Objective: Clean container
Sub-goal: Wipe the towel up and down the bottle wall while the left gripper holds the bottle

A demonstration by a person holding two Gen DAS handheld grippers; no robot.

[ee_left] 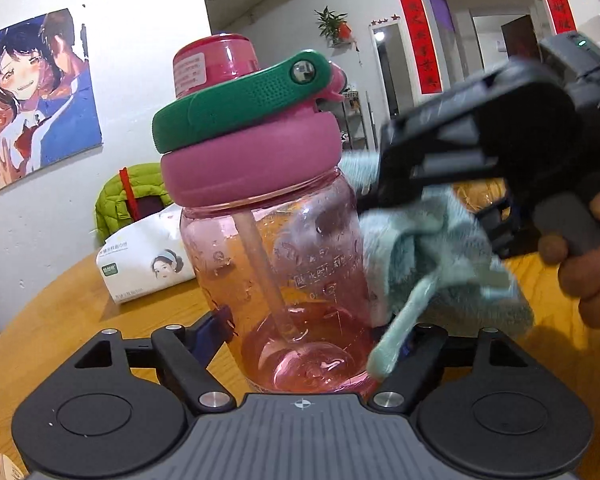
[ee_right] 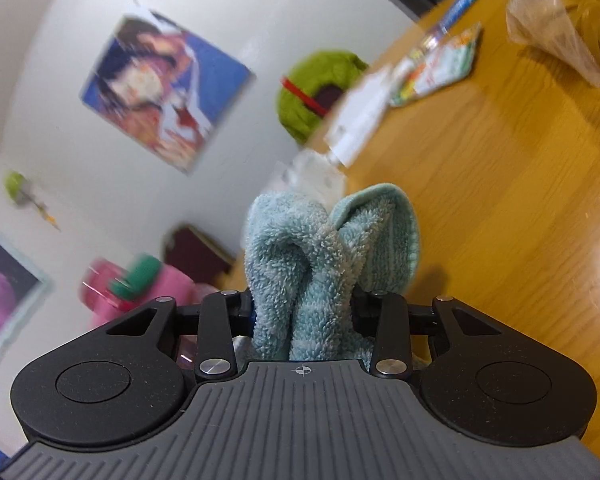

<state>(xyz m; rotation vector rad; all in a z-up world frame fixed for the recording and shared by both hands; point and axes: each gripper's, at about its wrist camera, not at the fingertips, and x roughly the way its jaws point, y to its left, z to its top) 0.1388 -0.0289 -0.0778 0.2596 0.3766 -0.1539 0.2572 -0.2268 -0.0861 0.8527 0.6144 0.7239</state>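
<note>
Bottle (ee_left: 276, 248) — left claw (ee_left: 312, 336) gripped, right claw (ee_right: 304, 312) towel-pressing (ee_right: 324, 252)

1 bottle (ee_left: 276, 240), 1 cloth (ee_right: 324, 264), 2 tongs (ee_left: 312, 336)

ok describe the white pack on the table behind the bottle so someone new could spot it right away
On the round wooden table, look behind and to the left of the pink bottle held in the left tongs. The white tissue pack lies there, in front of a green jacket; it alone has a printed portrait on its side.
</note>
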